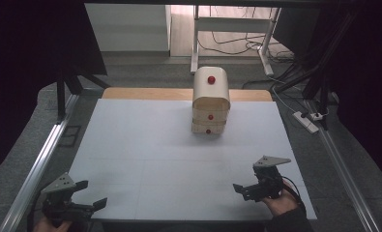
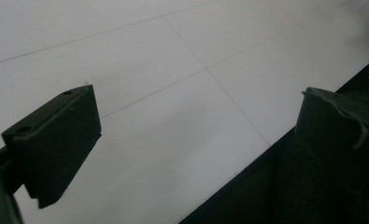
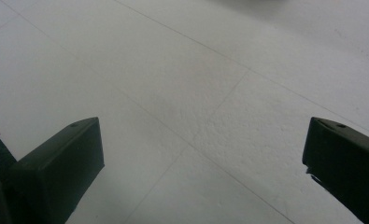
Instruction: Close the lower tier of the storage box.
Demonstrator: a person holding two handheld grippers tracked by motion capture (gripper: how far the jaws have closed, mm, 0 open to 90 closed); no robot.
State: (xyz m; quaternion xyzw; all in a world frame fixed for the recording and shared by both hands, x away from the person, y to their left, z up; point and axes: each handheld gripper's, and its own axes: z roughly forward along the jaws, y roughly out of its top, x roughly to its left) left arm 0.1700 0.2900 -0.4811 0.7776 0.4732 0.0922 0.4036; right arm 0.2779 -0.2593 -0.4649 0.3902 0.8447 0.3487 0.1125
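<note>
Beige drawer box, base half-hidden.

The pale grey bench lay bare across its whole near and middle area, leaving open passage from either front corner toward the centre. The sole obstacle was a cream wooden three-drawer cabinet with red knobs and a rounded top, which stood upright near the far edge, right of centre. The left gripper, jaws spread, sat at the near left corner; the right gripper, jaws spread, sat at the near right. Both were well apart from the cabinet, with unobstructed bench between.
</note>
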